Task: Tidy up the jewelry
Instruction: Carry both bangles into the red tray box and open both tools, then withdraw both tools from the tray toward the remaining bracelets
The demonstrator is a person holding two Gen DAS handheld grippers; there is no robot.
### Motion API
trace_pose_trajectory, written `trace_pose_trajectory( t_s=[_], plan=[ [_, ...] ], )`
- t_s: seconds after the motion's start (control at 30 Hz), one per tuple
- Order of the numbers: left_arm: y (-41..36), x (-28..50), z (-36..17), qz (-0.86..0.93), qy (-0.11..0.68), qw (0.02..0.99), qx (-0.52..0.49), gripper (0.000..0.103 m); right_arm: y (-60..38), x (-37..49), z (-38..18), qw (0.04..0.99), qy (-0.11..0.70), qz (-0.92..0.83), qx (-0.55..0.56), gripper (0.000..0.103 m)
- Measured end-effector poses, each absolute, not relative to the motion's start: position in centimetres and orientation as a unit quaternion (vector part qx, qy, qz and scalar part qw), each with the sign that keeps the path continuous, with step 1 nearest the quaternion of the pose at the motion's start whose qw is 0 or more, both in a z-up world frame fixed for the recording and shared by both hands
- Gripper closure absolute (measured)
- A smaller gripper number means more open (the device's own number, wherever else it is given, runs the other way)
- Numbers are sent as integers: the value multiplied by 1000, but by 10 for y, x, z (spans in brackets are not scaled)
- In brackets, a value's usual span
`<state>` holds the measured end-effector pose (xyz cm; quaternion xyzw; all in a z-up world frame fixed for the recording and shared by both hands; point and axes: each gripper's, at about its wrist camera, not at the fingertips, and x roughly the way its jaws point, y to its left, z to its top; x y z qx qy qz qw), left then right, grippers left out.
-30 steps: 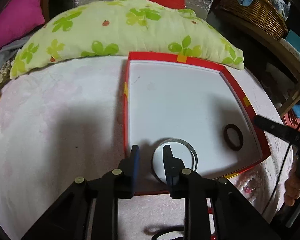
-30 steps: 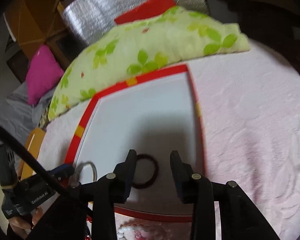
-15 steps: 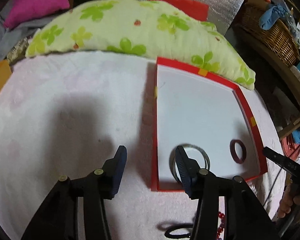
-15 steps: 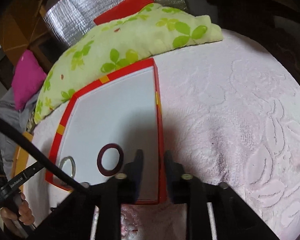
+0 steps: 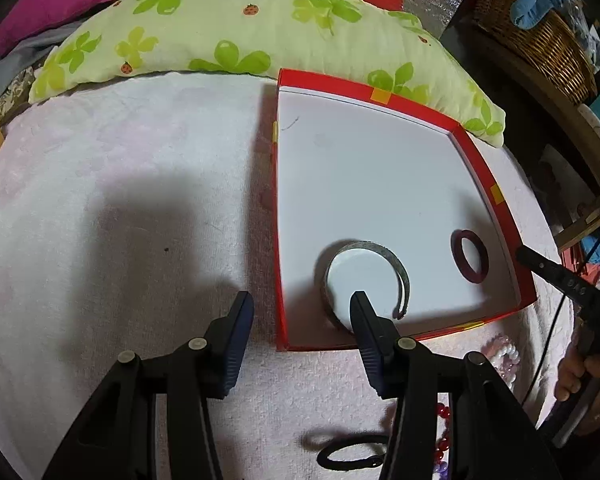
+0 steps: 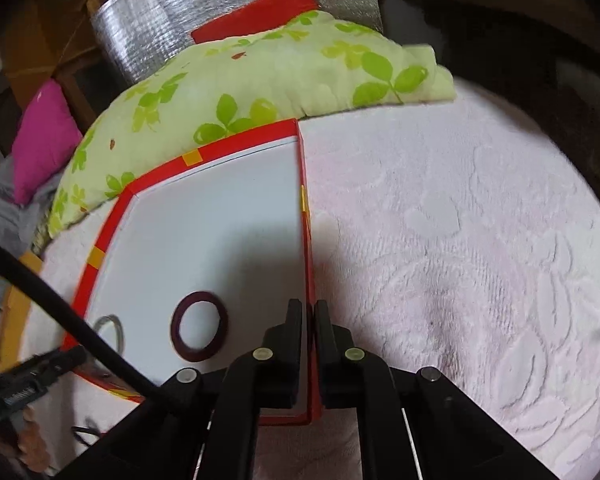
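A red box with a white floor lies on the pink blanket. Inside it, near the front, lie a silver open cuff and a maroon bangle. My left gripper stands open astride the box's left wall, its right finger over the cuff, with nothing pressed. In the right wrist view the same box holds the maroon bangle and the cuff. My right gripper is shut on the box's right wall near the front corner.
A black hair tie, red beads and pearl beads lie on the blanket in front of the box. A green leaf-print pillow borders the far side. A wicker basket stands at the back right.
My left gripper has opened wide beside the cuff. The right gripper swung from above the maroon bangle to the box's right wall and closed on it.
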<state>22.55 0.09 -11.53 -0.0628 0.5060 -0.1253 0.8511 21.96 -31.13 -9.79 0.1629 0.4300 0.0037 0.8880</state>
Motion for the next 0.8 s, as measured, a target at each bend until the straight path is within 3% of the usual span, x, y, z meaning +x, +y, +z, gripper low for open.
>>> trace_pose_trajectory(
  t_s=[0.17,0.53,0.8],
  plan=[
    [12,222,-103,-122,490,861,-64,52,-331,195,-92,883,426,0,199,72],
    [19,161,-72,-144,435,888,-40,49,-346,119,-96,866,433,65,241,72],
    [-18,126,-85,-220,452,865,8,49,-316,112,-105,853,454,115,229,71]
  ],
)
